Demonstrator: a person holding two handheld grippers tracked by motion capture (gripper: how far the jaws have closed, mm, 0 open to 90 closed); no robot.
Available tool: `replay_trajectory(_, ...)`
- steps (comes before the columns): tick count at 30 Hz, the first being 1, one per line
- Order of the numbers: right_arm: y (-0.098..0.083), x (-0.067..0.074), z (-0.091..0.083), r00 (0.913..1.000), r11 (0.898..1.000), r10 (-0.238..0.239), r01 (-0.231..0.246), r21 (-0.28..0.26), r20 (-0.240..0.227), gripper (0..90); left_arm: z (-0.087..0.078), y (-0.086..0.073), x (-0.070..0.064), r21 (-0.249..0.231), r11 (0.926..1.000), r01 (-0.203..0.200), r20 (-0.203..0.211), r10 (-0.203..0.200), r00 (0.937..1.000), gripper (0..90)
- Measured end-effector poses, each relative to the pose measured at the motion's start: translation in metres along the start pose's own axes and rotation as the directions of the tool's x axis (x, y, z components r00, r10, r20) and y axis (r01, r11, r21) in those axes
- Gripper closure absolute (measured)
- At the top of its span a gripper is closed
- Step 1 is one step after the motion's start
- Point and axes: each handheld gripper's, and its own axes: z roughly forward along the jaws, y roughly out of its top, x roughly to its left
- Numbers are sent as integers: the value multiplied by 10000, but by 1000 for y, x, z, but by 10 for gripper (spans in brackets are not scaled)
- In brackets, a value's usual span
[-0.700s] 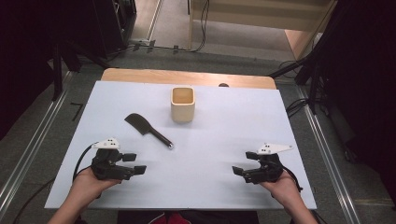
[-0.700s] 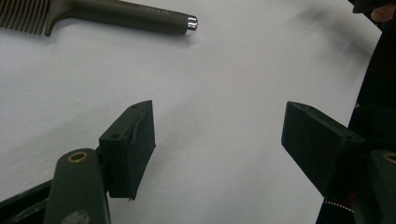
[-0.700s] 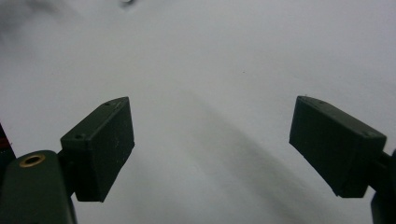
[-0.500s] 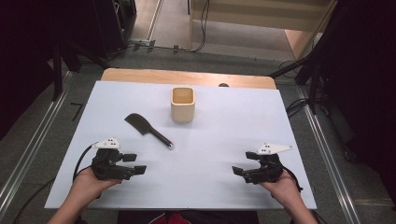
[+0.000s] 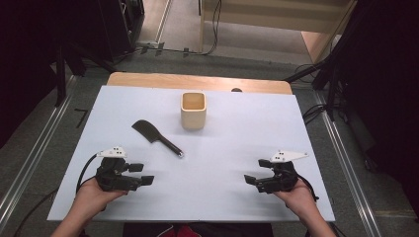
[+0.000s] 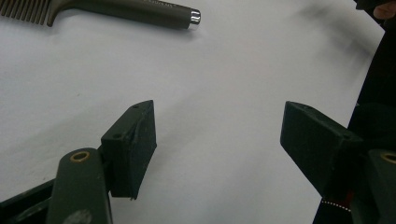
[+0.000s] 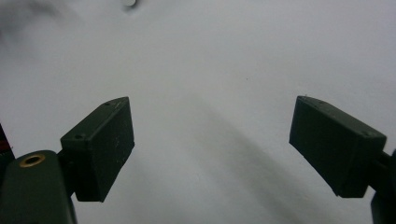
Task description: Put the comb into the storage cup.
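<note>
Ahead of the left fingers (image 5: 145,174), spread wide and empty, comb (image 5: 157,138) lies on bench (image 5: 237,148), handle end nearest, long axis slanting away. Right fingers (image 5: 253,177), equally wide, empty, sit farther off.

We see a dark comb (image 5: 157,138) with a broad toothed head and a slim metal-capped handle lying flat and slantwise on the white desk (image 5: 237,197), near a beige square cup (image 5: 193,110) standing upright.
</note>
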Motion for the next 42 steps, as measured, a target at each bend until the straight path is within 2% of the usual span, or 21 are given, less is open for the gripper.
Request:
replay_trajectory(12,0,-1,0,10000,10000,16,-16,-23,22,123,0,0,0,61,10000,52,92,-52,9999,280)
replay_trajectory(26,0,-1,0,10000,10000,-26,26,-18,14,123,-1,0,0,-1,10000,47,-6,-47,10000,280)
replay_trajectory(35,0,-1,-1,10000,10000,18,-18,-25,25,123,-5,7,-1,-213,9996,187,-123,-190,9997,281)
replay_trajectory(40,-1,-1,-1,10000,10000,29,-29,-50,20,123,-9,18,0,-330,9990,315,-254,-324,9992,280)
replay_trajectory(42,-1,-1,-2,10000,10000,24,-24,-46,18,123,-9,22,1,-399,9989,241,-371,-256,9990,279)
